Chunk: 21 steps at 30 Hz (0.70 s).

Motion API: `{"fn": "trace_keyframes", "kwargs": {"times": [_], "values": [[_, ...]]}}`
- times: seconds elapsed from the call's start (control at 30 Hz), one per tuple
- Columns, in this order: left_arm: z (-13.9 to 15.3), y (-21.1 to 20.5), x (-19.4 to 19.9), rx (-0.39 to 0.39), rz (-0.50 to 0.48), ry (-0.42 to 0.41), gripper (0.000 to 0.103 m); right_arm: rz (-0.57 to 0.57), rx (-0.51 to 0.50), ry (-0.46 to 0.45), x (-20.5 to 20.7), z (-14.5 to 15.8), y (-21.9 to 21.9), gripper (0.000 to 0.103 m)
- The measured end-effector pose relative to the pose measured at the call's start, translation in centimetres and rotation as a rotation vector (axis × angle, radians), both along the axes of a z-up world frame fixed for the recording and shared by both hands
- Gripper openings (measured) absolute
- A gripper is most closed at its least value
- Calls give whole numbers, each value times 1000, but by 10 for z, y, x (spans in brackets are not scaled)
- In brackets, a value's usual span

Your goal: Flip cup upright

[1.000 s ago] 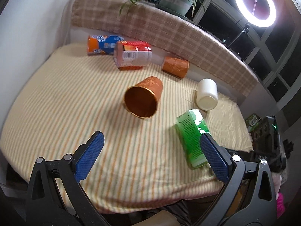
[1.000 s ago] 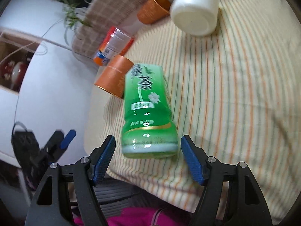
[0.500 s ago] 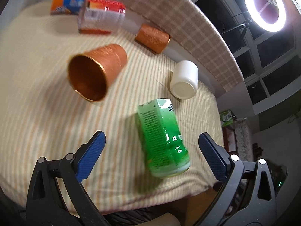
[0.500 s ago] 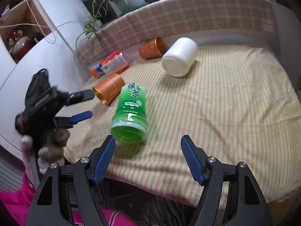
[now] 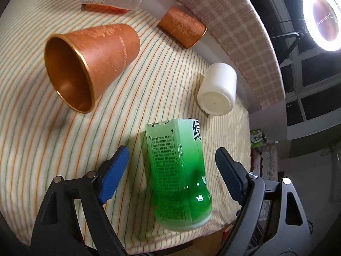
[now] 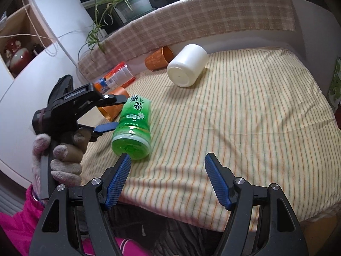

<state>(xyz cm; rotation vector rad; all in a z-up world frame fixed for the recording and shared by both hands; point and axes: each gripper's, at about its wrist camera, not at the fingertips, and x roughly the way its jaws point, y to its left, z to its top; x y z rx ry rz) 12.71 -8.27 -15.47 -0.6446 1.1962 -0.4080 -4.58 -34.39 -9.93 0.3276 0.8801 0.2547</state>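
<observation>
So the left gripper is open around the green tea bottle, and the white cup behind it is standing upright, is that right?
Not quite. The left gripper is open around the green tea bottle, but the white cup behind it lies on its side, its flat base facing the camera. Both wrist views show that.

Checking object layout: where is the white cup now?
The white cup lies on its side near the table's back edge, right of the small copper cup, beyond the green bottle.

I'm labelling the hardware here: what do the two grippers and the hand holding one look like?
Both the left gripper and right gripper have black frames, silver rivets and textured blue pads. The hand wears a worn pale knit glove over a bright pink sleeve.
</observation>
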Motion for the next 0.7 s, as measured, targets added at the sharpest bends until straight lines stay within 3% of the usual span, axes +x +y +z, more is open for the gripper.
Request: {"fn": "trace_keyframes", "kwargs": {"times": [0.27,0.47,0.7], "values": [[-10,-14,7,10,-20,19,77,-18,-13,-5,-4,-4,-7,72],[-12,-20,9,28,-43,14,63,-43,-13,-2,-5,-6,-14,72],[0,-28,2,88,-68,-59,62,-61,-18,-3,-6,-6,-16,72]]}}
